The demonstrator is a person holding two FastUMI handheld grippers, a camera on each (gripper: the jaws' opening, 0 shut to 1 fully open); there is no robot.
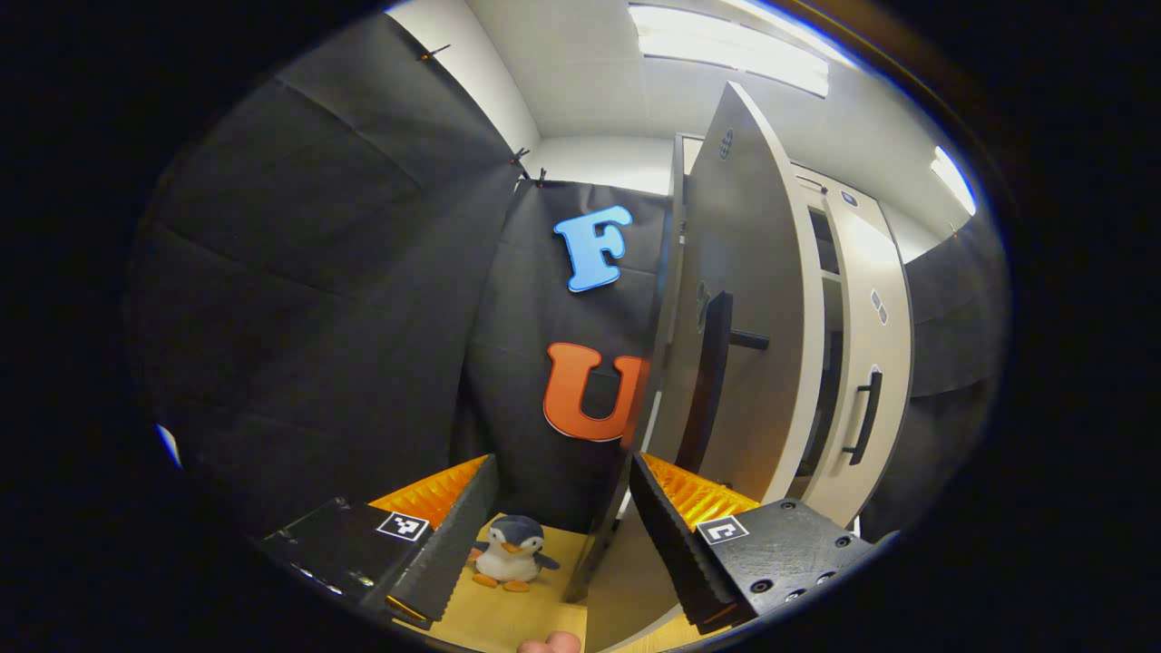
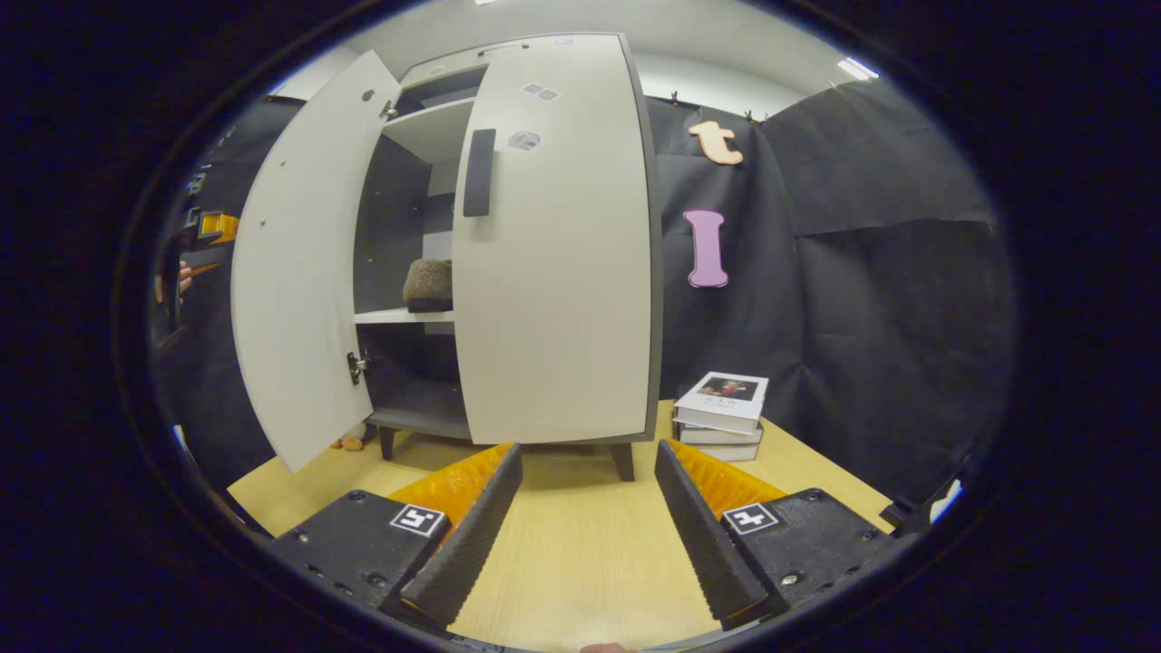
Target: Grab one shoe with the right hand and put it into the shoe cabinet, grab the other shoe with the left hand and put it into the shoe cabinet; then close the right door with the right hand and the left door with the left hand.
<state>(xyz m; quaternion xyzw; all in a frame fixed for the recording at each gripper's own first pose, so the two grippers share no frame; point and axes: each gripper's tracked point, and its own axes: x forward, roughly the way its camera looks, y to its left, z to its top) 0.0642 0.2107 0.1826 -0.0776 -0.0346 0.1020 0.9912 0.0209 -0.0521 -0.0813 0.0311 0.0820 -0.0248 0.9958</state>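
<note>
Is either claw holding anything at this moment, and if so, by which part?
Nothing is held. The left claw is open beside the left door; the right claw is open above the table.

Ceiling light panels (image 1: 726, 45) glare bright; booth dim, sharp focus, strong fisheye bending at edges.

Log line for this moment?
right door closed | left door open | shoe on shelf | left claw open | right claw open

At my twelve o'clock, the shoe cabinet (image 2: 553, 299) is pale grey with black handles; a brown fuzzy shoe (image 2: 428, 284) sits inside. At two o'clock, white-covered books (image 2: 723, 408) lie on the light wood table (image 2: 580, 553). The penguin toy (image 1: 511, 553) is grey, white, orange-footed.
</note>
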